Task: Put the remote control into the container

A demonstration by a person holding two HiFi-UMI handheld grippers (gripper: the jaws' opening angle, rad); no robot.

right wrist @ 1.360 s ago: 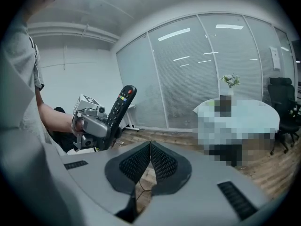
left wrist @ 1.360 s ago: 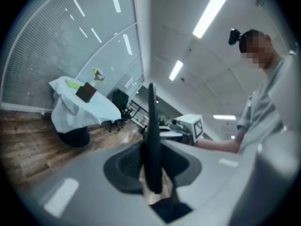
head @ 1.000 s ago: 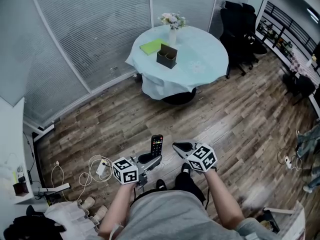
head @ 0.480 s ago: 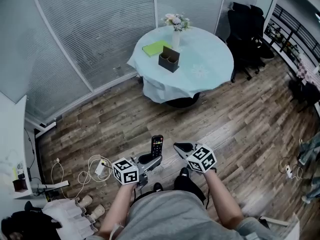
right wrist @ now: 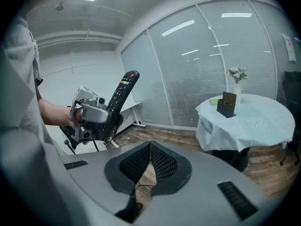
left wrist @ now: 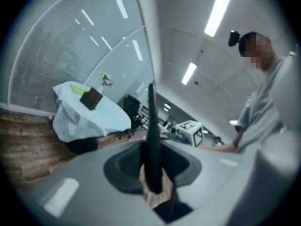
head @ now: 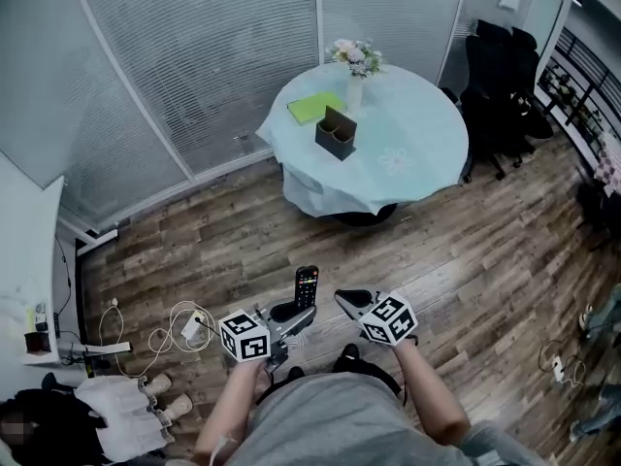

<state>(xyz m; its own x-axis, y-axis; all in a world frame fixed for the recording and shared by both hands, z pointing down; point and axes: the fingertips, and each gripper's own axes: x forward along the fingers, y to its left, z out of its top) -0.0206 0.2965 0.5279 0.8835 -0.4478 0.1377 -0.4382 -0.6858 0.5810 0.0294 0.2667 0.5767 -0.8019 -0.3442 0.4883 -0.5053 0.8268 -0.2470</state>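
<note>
The left tongs (head: 289, 313) are clamped on the lower end of the remote control (head: 306, 282), which stands nearly upright out of them. In the left gripper view it shows edge-on, a dark blade rising between the jaws. The right tongs (head: 349, 298) are pressed together with nothing in them, just beside the left pair at its 3 o'clock.

Over the last second the round bench (head: 412, 134) has slid lower in the head view and grown a little. Both tongs have kept their place in front of the body, and the grip looks unchanged. I judge that the person is walking toward the bench with the remote control in hand.

The container (head: 336, 134), a dark open box, stands on the bench's 9 o'clock half, with a green pad (head: 312, 107) at its 11 o'clock and a vase of flowers (head: 355, 62) at its 1 o'clock. It is well apart from the remote control, at 12 o'clock across the wooden floor (head: 233, 231). The carry is under way; closing in and lowering the remote control into the open top remain.
</note>
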